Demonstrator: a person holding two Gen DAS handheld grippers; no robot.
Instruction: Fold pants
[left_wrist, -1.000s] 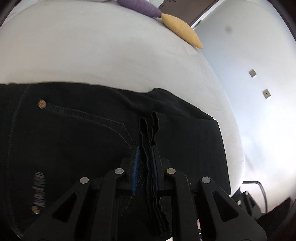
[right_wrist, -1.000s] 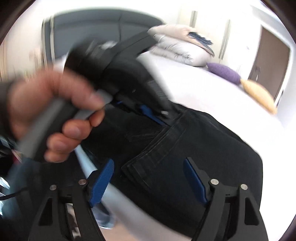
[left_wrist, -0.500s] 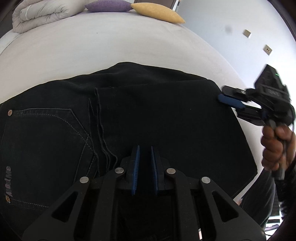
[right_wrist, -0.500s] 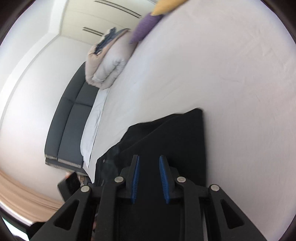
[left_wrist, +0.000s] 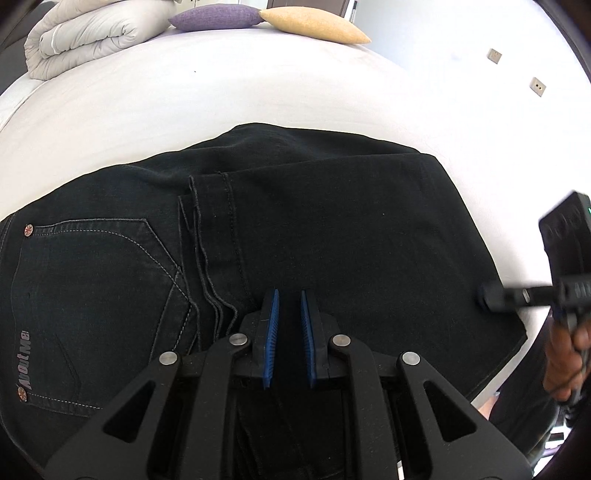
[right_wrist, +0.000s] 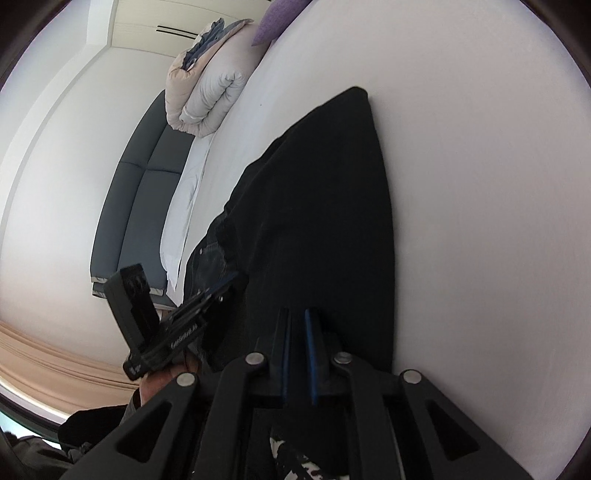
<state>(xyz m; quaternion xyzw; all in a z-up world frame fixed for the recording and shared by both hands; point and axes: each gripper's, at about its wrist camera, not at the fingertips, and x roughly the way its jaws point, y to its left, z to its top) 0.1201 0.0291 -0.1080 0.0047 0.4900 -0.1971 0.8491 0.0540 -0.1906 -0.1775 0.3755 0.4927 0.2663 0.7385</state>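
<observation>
Black jeans (left_wrist: 314, 236) lie folded on the white bed (left_wrist: 221, 92), the leg part laid over the seat with its back pocket (left_wrist: 92, 288) at left. My left gripper (left_wrist: 289, 299) hovers over the near edge of the jeans, jaws nearly closed with a narrow gap, nothing between them. My right gripper (right_wrist: 297, 314) is over the jeans (right_wrist: 321, 221) at their right end, jaws nearly closed, and it also shows in the left wrist view (left_wrist: 495, 295) at the jeans' right edge. The left gripper shows in the right wrist view (right_wrist: 221, 284).
A rolled white duvet (left_wrist: 85, 33), a purple cushion (left_wrist: 218, 16) and a yellow cushion (left_wrist: 317, 26) lie at the far end of the bed. A dark sofa (right_wrist: 144, 206) stands by the wall. The bed's near edge is close to the jeans' right corner.
The left gripper let go of the jeans' hems and drew back; the leg part now lies flat over the seat. The right gripper closed up and swung to the jeans' right end.
</observation>
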